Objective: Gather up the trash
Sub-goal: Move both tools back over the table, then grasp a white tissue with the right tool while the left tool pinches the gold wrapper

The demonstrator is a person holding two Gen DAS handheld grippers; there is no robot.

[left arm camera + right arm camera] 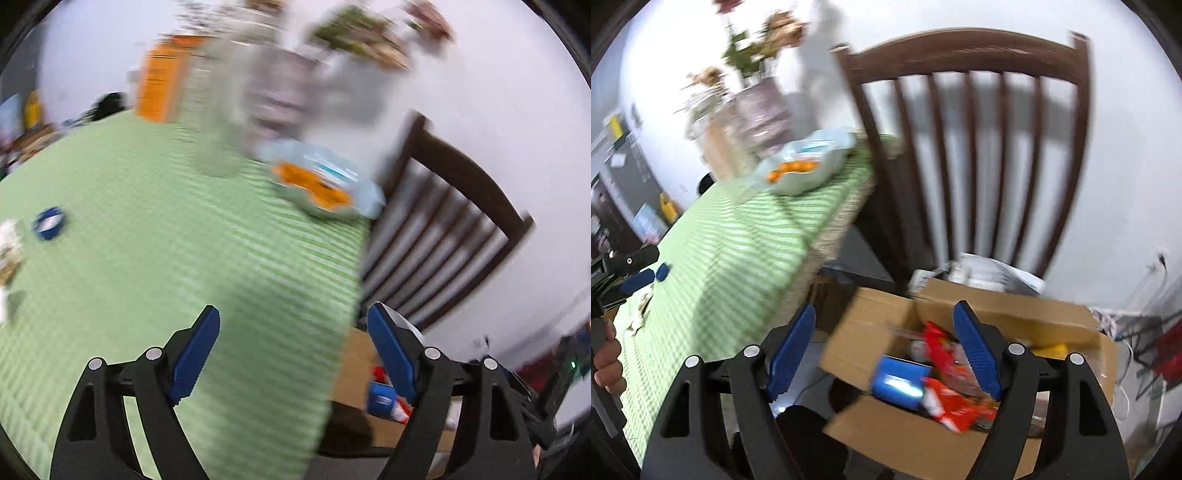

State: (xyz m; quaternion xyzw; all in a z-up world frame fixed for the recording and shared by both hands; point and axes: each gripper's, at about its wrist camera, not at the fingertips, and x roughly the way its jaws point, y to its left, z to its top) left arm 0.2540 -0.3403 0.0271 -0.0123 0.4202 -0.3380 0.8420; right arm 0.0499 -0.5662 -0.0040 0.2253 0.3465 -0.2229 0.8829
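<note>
My left gripper [291, 314] is open and empty, above the right edge of the green striped tablecloth [184, 240]. A small blue cap [50, 223] and white scraps [9, 240] lie on the cloth at far left. My right gripper [885, 308] is open with nothing between its pads, above an open cardboard box [886, 432] on the floor. The box holds red wrappers [956, 406] and a blue container [897, 380]. In the right wrist view one of the left gripper's fingers [637, 280] shows at the left edge, near the blue cap [662, 272], with a person's hand [605, 362] below.
A dark wooden chair [967, 48] stands behind the box, beside the table's end. A pale bowl of orange food [317, 184], a glass jar [713, 136], a vase of flowers [761, 110] and an orange box [162, 85] stand at the table's far end. Cables [1126, 387] lie right of the box.
</note>
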